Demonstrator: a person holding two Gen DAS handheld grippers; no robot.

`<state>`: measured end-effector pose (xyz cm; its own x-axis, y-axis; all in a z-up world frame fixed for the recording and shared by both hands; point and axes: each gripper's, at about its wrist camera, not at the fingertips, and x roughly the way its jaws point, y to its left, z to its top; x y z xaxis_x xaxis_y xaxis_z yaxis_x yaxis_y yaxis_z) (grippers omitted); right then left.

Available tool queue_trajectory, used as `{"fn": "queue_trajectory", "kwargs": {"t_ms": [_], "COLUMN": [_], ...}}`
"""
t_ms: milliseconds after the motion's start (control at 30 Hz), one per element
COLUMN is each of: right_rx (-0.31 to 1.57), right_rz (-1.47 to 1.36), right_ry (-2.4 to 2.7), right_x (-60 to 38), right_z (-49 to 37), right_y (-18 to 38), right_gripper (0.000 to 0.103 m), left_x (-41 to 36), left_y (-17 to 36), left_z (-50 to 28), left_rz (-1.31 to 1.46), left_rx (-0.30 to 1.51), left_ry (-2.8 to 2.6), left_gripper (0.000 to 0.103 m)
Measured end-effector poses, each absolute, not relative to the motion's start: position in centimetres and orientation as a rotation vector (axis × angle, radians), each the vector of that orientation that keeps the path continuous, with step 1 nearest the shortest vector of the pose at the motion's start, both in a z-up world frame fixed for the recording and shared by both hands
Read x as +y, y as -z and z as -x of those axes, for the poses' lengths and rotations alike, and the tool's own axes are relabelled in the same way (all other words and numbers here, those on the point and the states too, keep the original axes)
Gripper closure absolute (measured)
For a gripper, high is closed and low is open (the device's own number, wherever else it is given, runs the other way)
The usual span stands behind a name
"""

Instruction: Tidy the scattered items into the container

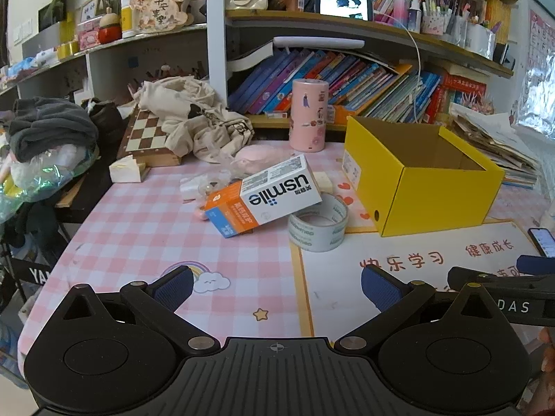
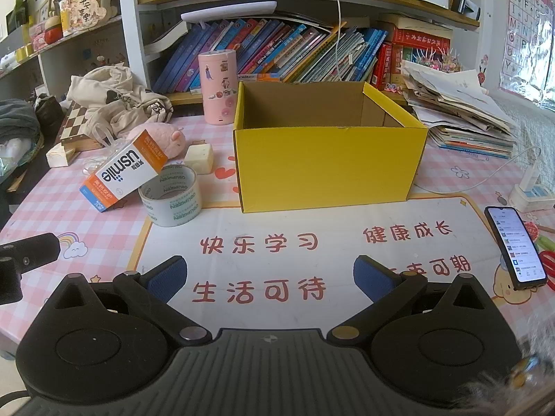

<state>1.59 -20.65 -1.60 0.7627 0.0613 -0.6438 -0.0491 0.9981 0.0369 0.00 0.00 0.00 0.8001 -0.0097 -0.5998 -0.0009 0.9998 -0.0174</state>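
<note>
While both jaws gape, yellow box [image 2: 329,170] sits empty

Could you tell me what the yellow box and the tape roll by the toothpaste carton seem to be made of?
Yellow box: probably cardboard, with a smooth, matt yellow outside, brown inside and folded edges. Tape roll: looks like clear glossy plastic film with green print, wound in a ring. Toothpaste carton: apparently thin printed card with a slight sheen.

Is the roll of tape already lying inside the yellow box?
No. The roll of tape stands on the table to the left of the yellow box, under one end of the toothpaste carton.
</note>
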Motion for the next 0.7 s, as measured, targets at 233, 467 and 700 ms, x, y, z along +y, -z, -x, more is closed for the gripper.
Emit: {"fn": "queue_trajectory", "kwargs": {"t_ms": [233,467,700], "right_rx": [0.704,0.711,0.710], "right_rz": [-0.020,-0.021,-0.016], "right_ry": [-0.061,-0.062,-0.067], "right_x": [-20.60,-20.60,-20.37], "right_z": [-1.64,-1.56,-1.67], "right_y": [1.66,1.87,1.69], "right_gripper": [0.000,0.000,0.000], "left_x": [-0.07,0.12,0.24], "left_y": [-0.08,0.29,0.21], "left_z": [-0.27,0.00,0.09], "left_rz": [0.013,0.012,0.017], "left_rx": [0.671,0.667,0.667], "left_ry": [-0.011,0.000,-0.002], "left_gripper": [0.000,0.000,0.000]}}
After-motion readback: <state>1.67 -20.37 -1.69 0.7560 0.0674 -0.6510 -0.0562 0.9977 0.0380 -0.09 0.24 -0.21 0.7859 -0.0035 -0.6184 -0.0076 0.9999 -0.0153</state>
